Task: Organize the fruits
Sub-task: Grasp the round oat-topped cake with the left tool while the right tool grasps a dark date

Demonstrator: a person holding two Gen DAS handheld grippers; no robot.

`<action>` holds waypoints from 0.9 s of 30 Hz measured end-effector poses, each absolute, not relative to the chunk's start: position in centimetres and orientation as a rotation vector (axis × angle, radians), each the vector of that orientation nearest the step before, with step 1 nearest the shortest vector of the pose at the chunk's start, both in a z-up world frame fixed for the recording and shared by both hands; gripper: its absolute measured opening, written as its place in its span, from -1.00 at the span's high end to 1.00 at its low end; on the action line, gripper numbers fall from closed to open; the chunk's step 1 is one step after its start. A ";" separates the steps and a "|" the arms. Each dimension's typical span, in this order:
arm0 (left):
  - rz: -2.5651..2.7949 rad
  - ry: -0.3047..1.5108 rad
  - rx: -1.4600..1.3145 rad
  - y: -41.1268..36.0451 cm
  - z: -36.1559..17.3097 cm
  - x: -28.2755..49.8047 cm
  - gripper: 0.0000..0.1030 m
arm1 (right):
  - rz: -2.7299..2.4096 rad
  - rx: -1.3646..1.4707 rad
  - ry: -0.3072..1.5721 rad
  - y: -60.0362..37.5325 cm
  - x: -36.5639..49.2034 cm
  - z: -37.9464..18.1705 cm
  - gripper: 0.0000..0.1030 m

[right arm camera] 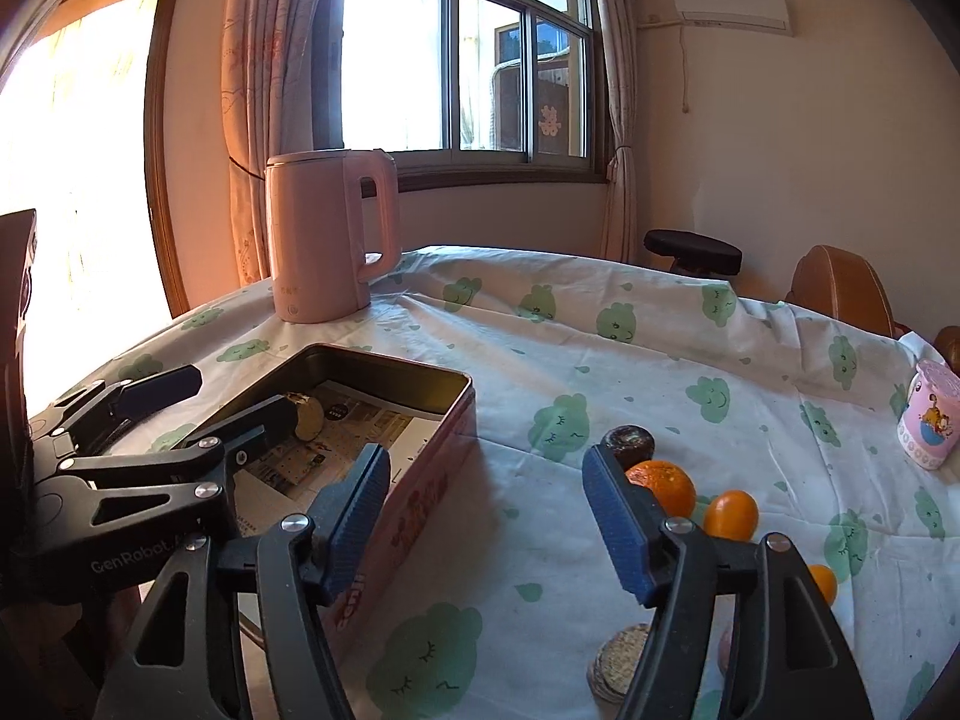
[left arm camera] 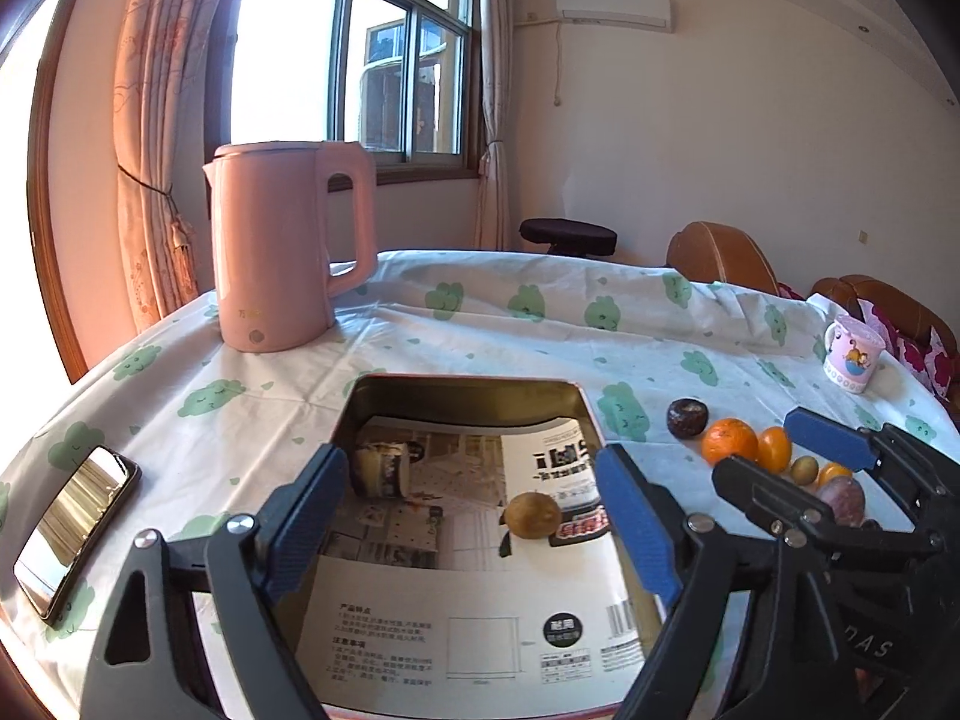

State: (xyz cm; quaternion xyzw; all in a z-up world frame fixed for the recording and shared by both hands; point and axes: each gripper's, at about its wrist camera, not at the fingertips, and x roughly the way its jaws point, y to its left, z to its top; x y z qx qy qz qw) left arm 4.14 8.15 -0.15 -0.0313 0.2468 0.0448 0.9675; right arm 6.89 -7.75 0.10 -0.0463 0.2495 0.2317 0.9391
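Right tool (right arm camera: 486,516) arm across purple fruit (right arm camera: 726,654) (mostly hidden), jaws apart.

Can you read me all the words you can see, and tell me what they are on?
"GenRobot": on the left gripper, seen from the right wrist.
Paper in the tin: printed words too small to read.
Kettle: small mark, too blurred.
Cup: only a cartoon picture.

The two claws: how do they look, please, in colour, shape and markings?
Both the left claw and the right claw have black angular frames with silver rivets and long blue ribbed pads. White "GenRobot" lettering marks the left claw's body.
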 end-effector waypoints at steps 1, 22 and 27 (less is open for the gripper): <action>0.072 0.495 -0.051 7.3 0.0 4.0 -0.70 | 0.450 -0.103 0.510 -8.7 6.5 0.0 -0.34; -0.181 0.630 0.109 -6.7 -2.7 5.6 -0.82 | 0.224 0.006 0.634 -23.5 3.4 -3.9 -0.35; -0.206 0.663 0.137 -7.3 -3.5 5.9 -0.72 | 0.234 0.000 0.669 -23.1 3.7 -4.6 -0.35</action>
